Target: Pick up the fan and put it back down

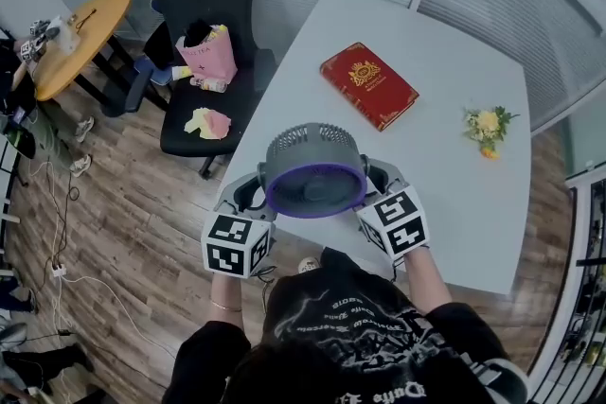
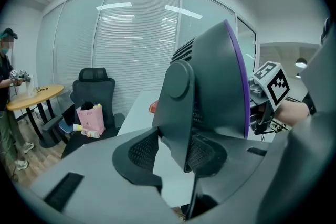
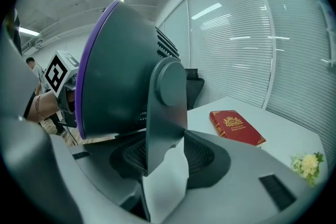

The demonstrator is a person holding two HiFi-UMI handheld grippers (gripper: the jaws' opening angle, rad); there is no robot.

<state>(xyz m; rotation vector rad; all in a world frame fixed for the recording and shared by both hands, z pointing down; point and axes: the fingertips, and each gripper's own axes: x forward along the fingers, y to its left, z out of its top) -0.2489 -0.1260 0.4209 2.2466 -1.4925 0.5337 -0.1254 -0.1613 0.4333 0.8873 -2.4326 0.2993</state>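
Observation:
A grey fan [image 1: 314, 170] with a purple front rim hangs in the air over the white table's [image 1: 454, 194] near left edge, its face tipped up towards me. My left gripper [image 1: 256, 196] clamps the upright side arm of the fan's [image 2: 210, 92] stand, and in the left gripper view the arm sits pinched between both pads at the gripper [image 2: 176, 153]. My right gripper [image 1: 381, 183] holds the opposite side arm the same way; the right gripper view shows the fan [image 3: 121, 76] close up, with the arm squeezed in the gripper [image 3: 163, 157]. The fan's base is hidden.
A red book [image 1: 369, 85] lies mid-table and a small yellow flower bunch [image 1: 488, 128] lies at its right. A black office chair [image 1: 204, 61] with a pink bag [image 1: 210, 57] stands left of the table. Further left are a round wooden table [image 1: 80, 38] and a standing person [image 2: 8, 86].

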